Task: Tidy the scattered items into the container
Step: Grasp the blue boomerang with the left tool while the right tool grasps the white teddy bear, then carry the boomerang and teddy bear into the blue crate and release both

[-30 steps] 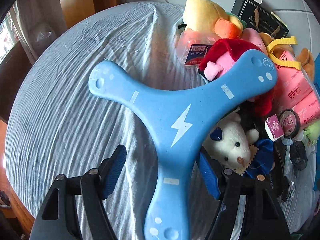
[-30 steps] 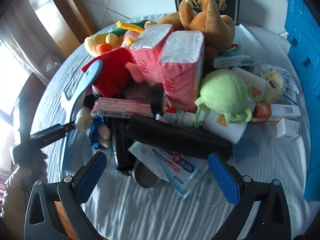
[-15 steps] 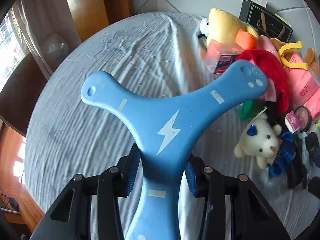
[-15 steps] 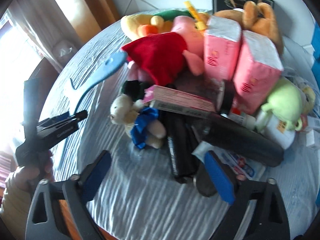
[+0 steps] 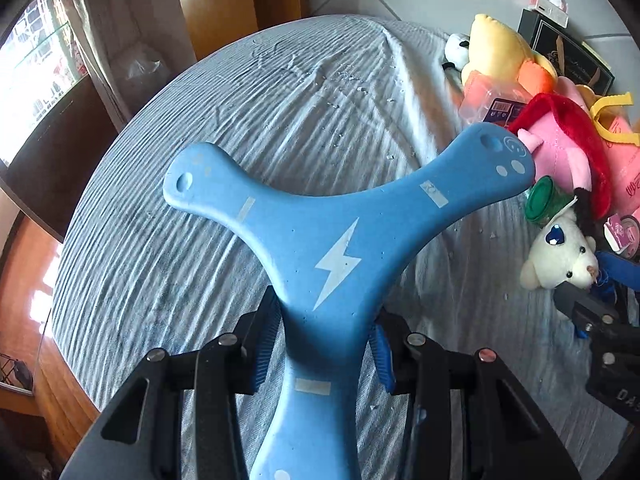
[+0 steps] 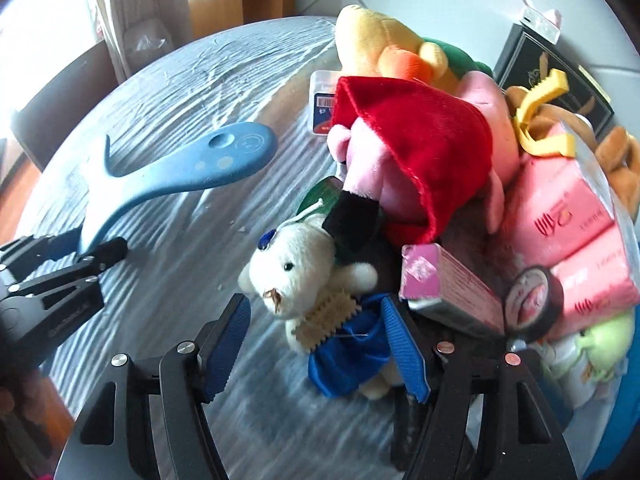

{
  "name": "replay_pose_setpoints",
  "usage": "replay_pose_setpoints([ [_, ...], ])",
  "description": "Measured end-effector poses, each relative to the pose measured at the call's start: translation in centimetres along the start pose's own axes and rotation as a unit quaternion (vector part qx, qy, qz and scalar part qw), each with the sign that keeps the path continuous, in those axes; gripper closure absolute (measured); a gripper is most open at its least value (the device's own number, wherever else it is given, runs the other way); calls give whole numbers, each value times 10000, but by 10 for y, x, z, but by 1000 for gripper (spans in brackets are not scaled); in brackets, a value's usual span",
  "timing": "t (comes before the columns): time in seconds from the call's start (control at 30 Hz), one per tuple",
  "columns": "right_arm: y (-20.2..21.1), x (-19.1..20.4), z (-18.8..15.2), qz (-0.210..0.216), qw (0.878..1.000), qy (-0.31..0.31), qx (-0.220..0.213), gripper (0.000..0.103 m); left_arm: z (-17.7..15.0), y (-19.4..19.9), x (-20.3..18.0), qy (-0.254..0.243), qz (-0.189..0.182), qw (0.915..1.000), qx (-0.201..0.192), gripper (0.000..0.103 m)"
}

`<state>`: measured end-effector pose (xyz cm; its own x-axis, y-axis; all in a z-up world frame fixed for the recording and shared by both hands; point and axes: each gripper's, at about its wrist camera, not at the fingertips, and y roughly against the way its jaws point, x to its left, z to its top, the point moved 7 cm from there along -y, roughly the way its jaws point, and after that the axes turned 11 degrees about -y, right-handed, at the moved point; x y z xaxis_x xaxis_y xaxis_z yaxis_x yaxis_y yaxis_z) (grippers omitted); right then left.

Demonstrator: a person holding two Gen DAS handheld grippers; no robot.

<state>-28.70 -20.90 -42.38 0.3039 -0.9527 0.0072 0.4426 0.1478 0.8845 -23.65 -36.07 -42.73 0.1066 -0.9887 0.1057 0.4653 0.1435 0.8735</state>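
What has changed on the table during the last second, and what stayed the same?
The left gripper shut on the blue boomerang and pulled it off the pile. The right gripper swung over to the white teddy bear; its jaws are closing around it. The other toys and boxes stayed.

The boomerang (image 5: 332, 256) lay out over the table (image 5: 200, 128), 1 arm between the left gripper's (image 5: 326, 344) fingers. To its right sat the heap — teddy bear (image 6: 304, 268) in front, pig doll (image 6: 416, 152) behind it, tissue packs (image 6: 572, 232) right.
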Motion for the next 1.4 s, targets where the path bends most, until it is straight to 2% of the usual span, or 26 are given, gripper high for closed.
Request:
replay_pose_setpoints([
  [0.07, -13, 2, -1, -112, 9999, 43, 80, 36, 1, -1, -2, 84, -54, 9999, -12, 62],
  [0.13, -20, 3, -1, -135, 9998, 31, 114, 43, 3, -3, -3, 95, -58, 9999, -34, 62],
  [0.17, -20, 5, 0, -117, 9999, 11, 93, 49, 4, -3, -3, 76, -45, 10000, -40, 62],
  [0.23, -17, 7, 1, -129, 9999, -25, 82, 53, 5, -5, -4, 42, -77, 9999, -49, 62],
  [0.3, -10, 8, 2, 37, 9999, -129, 40, 57, 7, 4, -6, 31, -59, 9999, -145, 62],
  [0.43, 15, 11, 10, 335, 9990, -266, -98, 57, 26, 27, -10, -105, 48, 9989, -451, 62],
  [0.7, 93, -6, 50, 686, 9921, -582, -871, 57, 74, 82, -25, -237, 125, 9944, -1024, 62],
  [0.83, 142, -32, 69, 638, 9870, -666, -1317, 56, 92, 115, -46, -298, 59, 9908, -1319, 62],
  [1.03, 224, -92, 74, 431, 9747, -819, -2035, 56, 115, 169, -99, -461, -50, 9826, -1800, 62],
  [1.27, 306, -181, 69, 63, 9585, -992, -2671, 56, 140, 231, -185, -736, -198, 9686, -2365, 62],
  [1.4, 345, -224, 63, -221, 9496, -1051, -2945, 56, 151, 260, -236, -910, -369, 9624, -2535, 62],
])
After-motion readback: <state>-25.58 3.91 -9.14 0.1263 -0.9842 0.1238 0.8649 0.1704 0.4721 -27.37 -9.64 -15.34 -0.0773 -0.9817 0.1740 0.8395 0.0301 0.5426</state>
